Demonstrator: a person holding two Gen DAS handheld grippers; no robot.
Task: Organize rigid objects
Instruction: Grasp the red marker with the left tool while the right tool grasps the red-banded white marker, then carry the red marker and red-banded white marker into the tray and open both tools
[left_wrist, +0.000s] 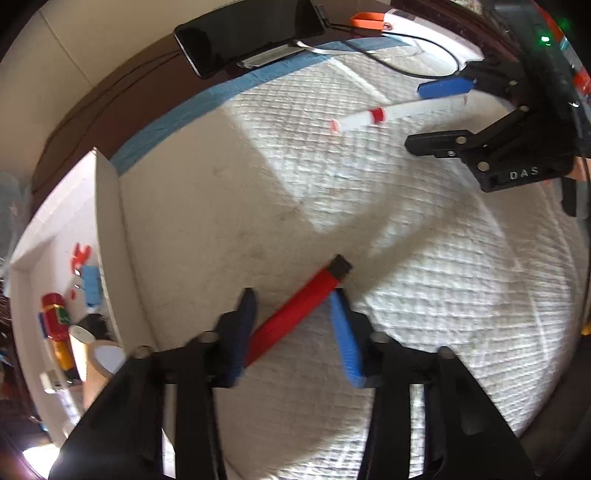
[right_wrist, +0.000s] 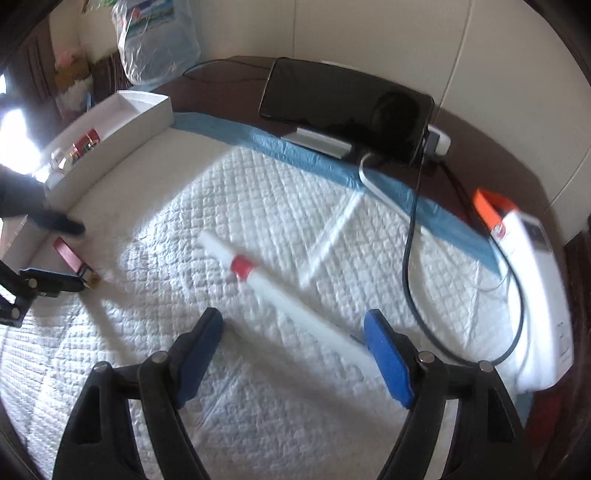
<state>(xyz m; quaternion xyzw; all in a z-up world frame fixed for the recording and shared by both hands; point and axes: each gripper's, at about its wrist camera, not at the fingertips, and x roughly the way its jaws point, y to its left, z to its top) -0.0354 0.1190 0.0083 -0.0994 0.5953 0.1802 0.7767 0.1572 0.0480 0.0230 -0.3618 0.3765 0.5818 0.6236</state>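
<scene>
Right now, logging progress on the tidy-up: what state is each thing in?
Red stick: lying on the mat, between the left gripper fingers, not lifted.
White tube: lying flat, between the open right gripper fingers.
White tray: open-topped, already holding small items.
Phone: propped up, screen dark.

Open quilted mat (right_wrist: 258, 206) lies between the two tools. The white tray (right_wrist: 122, 125) walls off the left edge. A propped phone (right_wrist: 343, 107), cables (right_wrist: 410, 236) and a white device (right_wrist: 535, 295) crowd the far and right sides.
</scene>
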